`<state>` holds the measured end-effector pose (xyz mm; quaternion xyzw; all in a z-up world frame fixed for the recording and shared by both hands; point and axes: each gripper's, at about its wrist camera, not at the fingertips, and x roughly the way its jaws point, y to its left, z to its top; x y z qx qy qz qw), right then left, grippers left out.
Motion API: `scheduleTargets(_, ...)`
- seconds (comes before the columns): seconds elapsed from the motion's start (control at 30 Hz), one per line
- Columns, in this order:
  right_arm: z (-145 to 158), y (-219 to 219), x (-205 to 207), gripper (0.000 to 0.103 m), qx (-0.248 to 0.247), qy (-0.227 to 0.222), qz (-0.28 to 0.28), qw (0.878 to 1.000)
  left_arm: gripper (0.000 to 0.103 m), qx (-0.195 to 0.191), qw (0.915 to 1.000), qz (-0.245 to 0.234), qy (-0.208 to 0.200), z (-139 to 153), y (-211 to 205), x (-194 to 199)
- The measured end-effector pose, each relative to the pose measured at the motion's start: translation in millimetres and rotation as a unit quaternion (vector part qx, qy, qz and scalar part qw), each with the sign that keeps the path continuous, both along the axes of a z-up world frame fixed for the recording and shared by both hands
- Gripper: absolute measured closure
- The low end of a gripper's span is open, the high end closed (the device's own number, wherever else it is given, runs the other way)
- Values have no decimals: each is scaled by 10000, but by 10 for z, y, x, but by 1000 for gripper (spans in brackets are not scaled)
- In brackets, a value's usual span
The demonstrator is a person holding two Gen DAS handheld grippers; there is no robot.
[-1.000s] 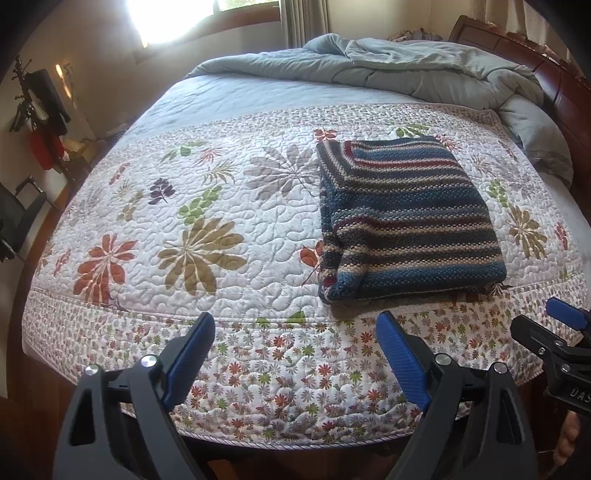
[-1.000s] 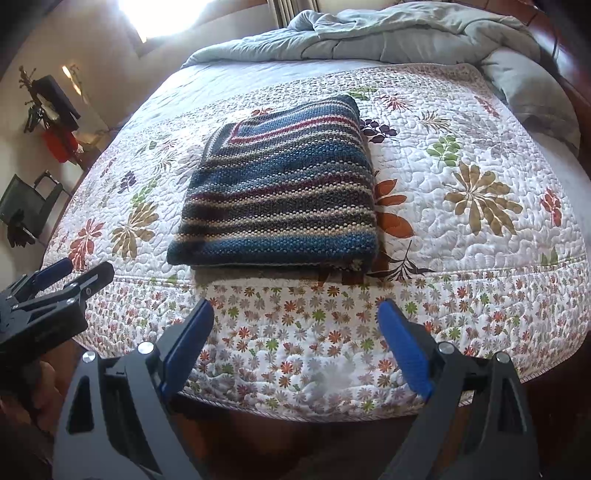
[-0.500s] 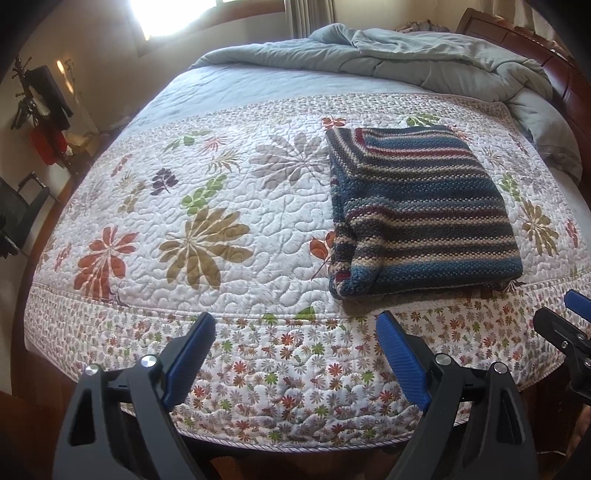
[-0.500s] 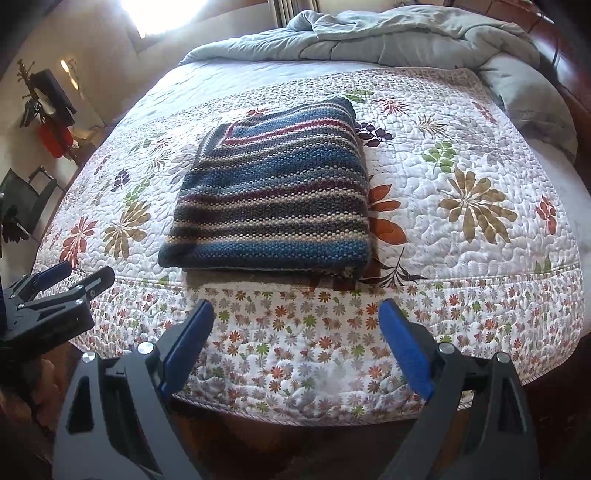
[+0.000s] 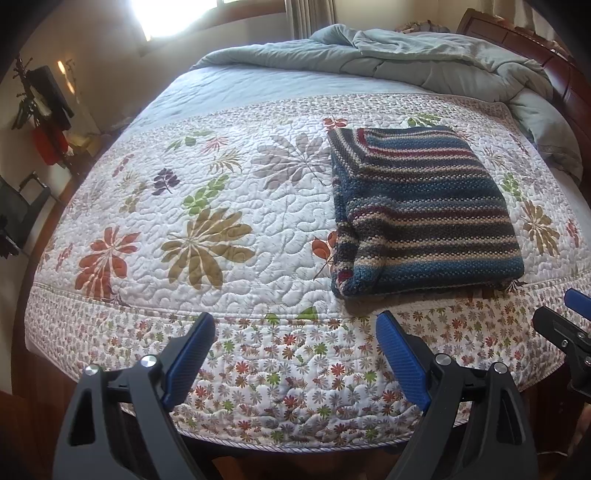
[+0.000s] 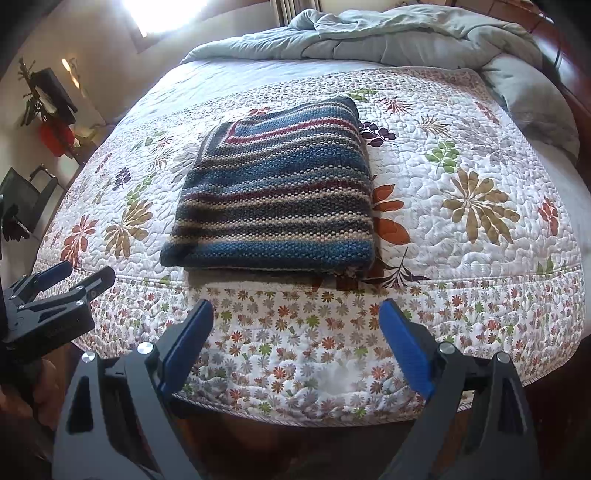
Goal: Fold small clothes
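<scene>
left, right wrist — bed's foot, tilted down | shared — quilt (image 5: 229, 206), sweater (image 6: 280, 192)

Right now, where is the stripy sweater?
The folded striped sweater lies on the flowery quilt near the bed's foot edge, just ahead of the right hand-held gripper, right of centre in the left view.

Right gripper (image 6: 295, 321): jaws wide apart, blue pads clear of the quilt (image 6: 461, 155), nothing btwn them; it hangs over the near edge of the bed, just short of the folded striped sweater (image 6: 277, 195). Sweater lies flat on the floral quilt, folded to a rough rectangle, near edge parallel w/ the quilt's border seam; a rumpled grey-green comforter (image 6: 388, 33) is bunched at the far end. Left gripper (image 6: 62, 278) enters at lower-left, over the bed edge, apart from the sweater, w/ part of a hand (image 6: 22, 398) below it.
</scene>
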<state>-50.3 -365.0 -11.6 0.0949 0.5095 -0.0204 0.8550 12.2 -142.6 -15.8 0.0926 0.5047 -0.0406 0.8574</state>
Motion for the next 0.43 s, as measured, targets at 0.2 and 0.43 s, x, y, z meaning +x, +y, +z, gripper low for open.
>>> scheduleTargets(0.2,-13,-1,-4,12,28,2,-25,10000,14,-24,10000,-24,31,-3,-10,-7)
scheduleTargets(0.43,-38,-9,-12,12,83,14,-25,10000,14,-35,10000,-10,53,-2,-23,-9)
